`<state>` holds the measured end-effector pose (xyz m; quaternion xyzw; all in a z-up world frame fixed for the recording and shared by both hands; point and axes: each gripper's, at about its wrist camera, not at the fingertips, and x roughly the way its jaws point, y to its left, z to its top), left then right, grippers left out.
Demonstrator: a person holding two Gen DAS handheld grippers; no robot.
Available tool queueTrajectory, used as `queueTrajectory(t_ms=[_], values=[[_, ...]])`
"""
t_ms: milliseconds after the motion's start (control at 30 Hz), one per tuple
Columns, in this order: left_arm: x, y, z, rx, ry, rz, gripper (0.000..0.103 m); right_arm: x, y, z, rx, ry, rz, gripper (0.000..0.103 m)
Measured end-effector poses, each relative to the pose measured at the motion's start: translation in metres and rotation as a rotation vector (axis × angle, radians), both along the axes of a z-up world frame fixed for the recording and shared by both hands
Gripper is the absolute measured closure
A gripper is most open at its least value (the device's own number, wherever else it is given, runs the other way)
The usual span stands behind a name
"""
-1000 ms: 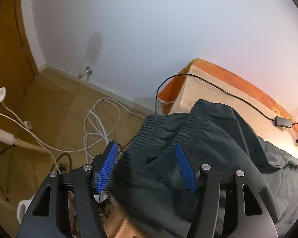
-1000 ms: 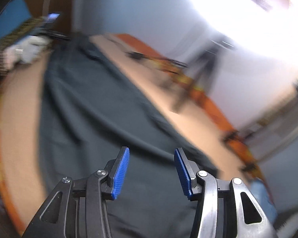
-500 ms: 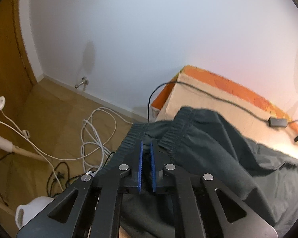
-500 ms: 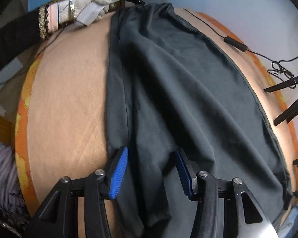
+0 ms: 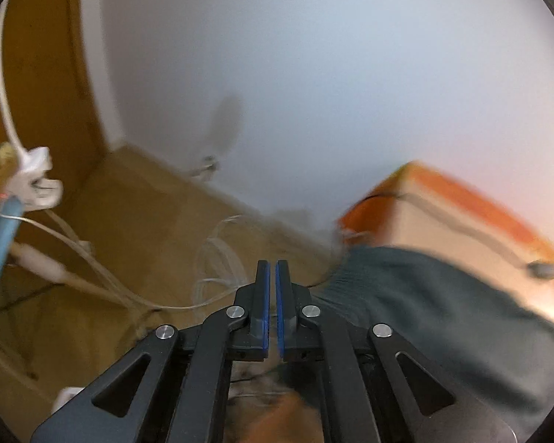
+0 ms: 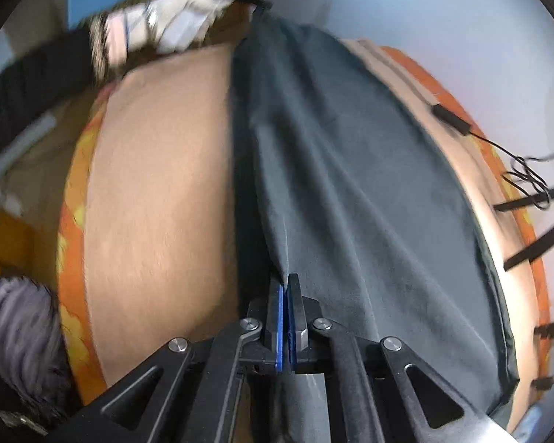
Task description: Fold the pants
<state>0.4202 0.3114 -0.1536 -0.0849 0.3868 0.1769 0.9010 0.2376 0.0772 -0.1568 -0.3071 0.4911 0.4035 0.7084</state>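
Dark grey-green pants (image 6: 358,192), spread lengthwise along the far side of a bed (image 6: 155,199) with a tan top and an orange patterned border; one long edge lifted into a taut ridge running from end to end. Right claw (image 6: 285,297): blue pads pressed together on a pinch of fabric at the end of that ridge, cloth fanning out from the nip. Left claw (image 5: 271,277): jaws nearly together with a thin slit between the pads; elastic waistband (image 5: 345,277) close at its right side by the bed's corner; actual bite on the cloth not confirmable in the blurred left wrist view, though the right wrist view shows the pants' far end drawn up to it beneath a gloved hand (image 6: 173,24). Step in hand, as judged: lengthwise fold, near edge carried over to the far edge. Recommended handling: both ends raised to equal height and moved across together, tension kept along the ridge to prevent sagging in the middle, lifted edge laid flush along the far edge, release only once the cloth lies flat. Hazards: black cable (image 6: 458,123) on the bed's far edge, apt to snag the hem; thin fabric liable to slip from a shallow pinch.
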Motion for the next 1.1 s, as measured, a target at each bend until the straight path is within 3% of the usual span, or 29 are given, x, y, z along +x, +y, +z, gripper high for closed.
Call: queueTrajectory(t_ms=[133,167,233,267,300,367,533,600,700,900,1100], values=[[-0.001,0.012,-0.013,-0.056,0.036,0.019,0.101,-0.002,0.001,-0.011,-0.005,0.033,-0.004,0.103],[-0.005,0.011,-0.011,-0.052,0.029,0.016,0.1,-0.003,-0.001,-0.009,0.0,0.05,-0.007,0.098],[-0.011,0.006,-0.003,-0.046,0.008,-0.003,0.097,-0.005,-0.01,0.0,0.031,0.036,-0.03,0.08],[-0.012,0.001,0.003,-0.053,-0.001,-0.017,0.096,-0.005,-0.013,0.005,0.046,0.021,-0.043,0.06],[-0.015,-0.003,0.009,-0.063,-0.013,-0.035,0.09,-0.007,-0.02,0.014,0.068,-0.001,-0.063,0.056],[-0.023,-0.019,0.023,-0.061,-0.037,-0.094,0.078,-0.009,-0.04,0.033,0.112,-0.035,-0.127,0.056],[-0.05,-0.091,0.061,-0.009,-0.088,-0.304,0.074,-0.022,-0.104,0.073,0.191,-0.12,-0.297,0.054],[-0.062,-0.122,0.073,0.009,-0.104,-0.389,0.065,-0.029,-0.13,0.084,0.209,-0.143,-0.359,0.054],[-0.083,-0.179,0.086,0.015,-0.118,-0.539,0.062,-0.042,-0.172,0.095,0.206,-0.182,-0.455,0.054],[-0.118,-0.283,0.091,-0.062,-0.089,-0.78,0.052,-0.07,-0.249,0.095,0.165,-0.197,-0.585,0.054],[-0.157,-0.391,0.074,-0.121,0.014,-1.041,0.051,-0.103,-0.308,0.087,0.121,-0.192,-0.632,0.047]])
